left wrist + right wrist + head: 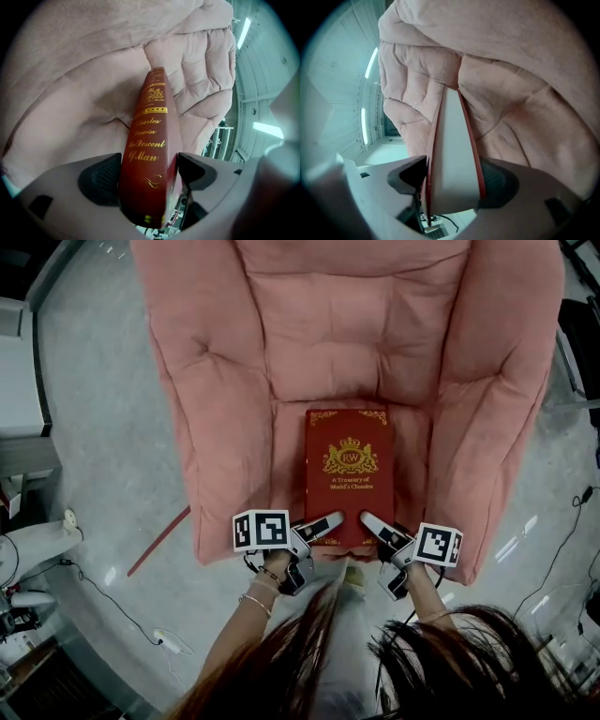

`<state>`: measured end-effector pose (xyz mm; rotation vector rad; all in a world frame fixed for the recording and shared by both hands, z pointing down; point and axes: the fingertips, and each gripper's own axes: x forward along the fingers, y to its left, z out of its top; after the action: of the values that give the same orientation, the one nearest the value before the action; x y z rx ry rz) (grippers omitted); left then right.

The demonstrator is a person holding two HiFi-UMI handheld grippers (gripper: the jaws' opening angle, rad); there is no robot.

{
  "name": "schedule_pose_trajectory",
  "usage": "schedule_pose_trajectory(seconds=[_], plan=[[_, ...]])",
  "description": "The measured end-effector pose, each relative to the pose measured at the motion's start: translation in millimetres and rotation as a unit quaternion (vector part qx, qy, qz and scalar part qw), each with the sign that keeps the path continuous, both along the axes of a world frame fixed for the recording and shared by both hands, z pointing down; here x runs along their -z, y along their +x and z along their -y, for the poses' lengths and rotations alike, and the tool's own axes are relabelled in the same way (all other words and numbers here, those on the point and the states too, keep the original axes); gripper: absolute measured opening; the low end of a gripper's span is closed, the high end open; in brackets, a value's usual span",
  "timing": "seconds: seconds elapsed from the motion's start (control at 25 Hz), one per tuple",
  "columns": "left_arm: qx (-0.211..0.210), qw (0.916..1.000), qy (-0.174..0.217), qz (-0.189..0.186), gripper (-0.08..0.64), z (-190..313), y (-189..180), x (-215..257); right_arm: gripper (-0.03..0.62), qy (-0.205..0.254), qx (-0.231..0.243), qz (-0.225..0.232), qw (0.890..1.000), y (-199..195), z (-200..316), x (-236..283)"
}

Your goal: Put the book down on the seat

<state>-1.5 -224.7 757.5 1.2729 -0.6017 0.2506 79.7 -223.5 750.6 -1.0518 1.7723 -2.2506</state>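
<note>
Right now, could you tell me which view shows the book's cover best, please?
The head view: the book's whole cover faces it, crest and title plain. The left gripper view shows only its spine, the right gripper view only its page edge.

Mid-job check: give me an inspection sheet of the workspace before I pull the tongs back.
Surface: pink quilted armchair seat, soft.
Job's things: red book lies flat on the seat, cover up, near end by the front edge.
Clutter: thin reddish bar on the floor left of the chair; nothing seen on the seat.
Grippers: left gripper and right gripper, tongs wide, each straddling the book's near end; pads appear just off it.
Cables: left cable and right cable on the floor.
Surroundings: glossy pale floor; white device lower left.
</note>
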Motion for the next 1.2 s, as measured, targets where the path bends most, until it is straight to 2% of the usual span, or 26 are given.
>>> schedule_pose_trajectory(seconds=[0.44, 1.0, 1.2], plan=[[-0.018, 0.9993, -0.004, 0.033, 0.38, -3, -5, -14, 0.348, -0.013, 0.012, -0.035, 0.999, 0, -4, -17], [-0.037, 0.9982, -0.001, 0.047, 0.38, -4, -8, -26, 0.377, -0.027, 0.032, -0.11, 0.993, 6, -8, -32], [-0.042, 0.9973, 0.004, 0.06, 0.38, -4, -9, -28, 0.379, -0.033, 0.031, -0.12, 0.992, 7, -10, -35]])
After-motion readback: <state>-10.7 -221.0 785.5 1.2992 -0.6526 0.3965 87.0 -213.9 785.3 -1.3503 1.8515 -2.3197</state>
